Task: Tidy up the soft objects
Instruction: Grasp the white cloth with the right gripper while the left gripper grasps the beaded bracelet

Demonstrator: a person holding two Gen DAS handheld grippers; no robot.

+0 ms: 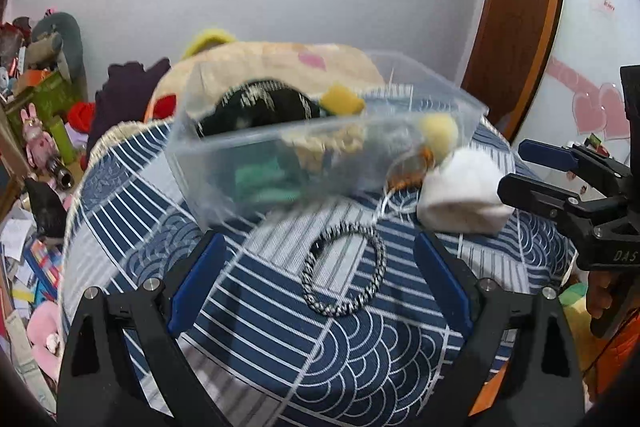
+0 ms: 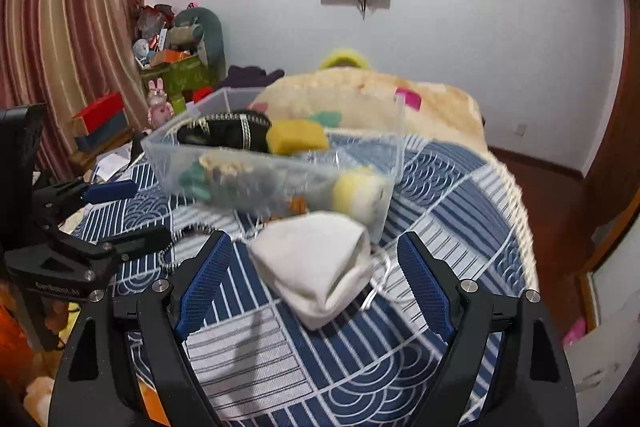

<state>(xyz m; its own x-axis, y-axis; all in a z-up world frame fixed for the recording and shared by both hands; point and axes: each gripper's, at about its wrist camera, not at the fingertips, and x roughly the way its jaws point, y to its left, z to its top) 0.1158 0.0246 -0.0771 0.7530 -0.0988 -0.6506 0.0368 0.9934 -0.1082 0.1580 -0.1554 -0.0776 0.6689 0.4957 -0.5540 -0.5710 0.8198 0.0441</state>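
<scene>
A clear plastic bin stands on the blue patterned bed cover. It holds a black cloth, a yellow sponge, a green item and a yellow plush. A folded white sock lies in front of the bin. A black-and-white braided hair tie lies on the cover. My left gripper is open around the hair tie, just above it. My right gripper is open with the sock between its fingers.
A beige plush blanket lies behind the bin. Toys and boxes are piled at the left by the wall. A wooden door stands at the right. A thin white cord lies beside the sock.
</scene>
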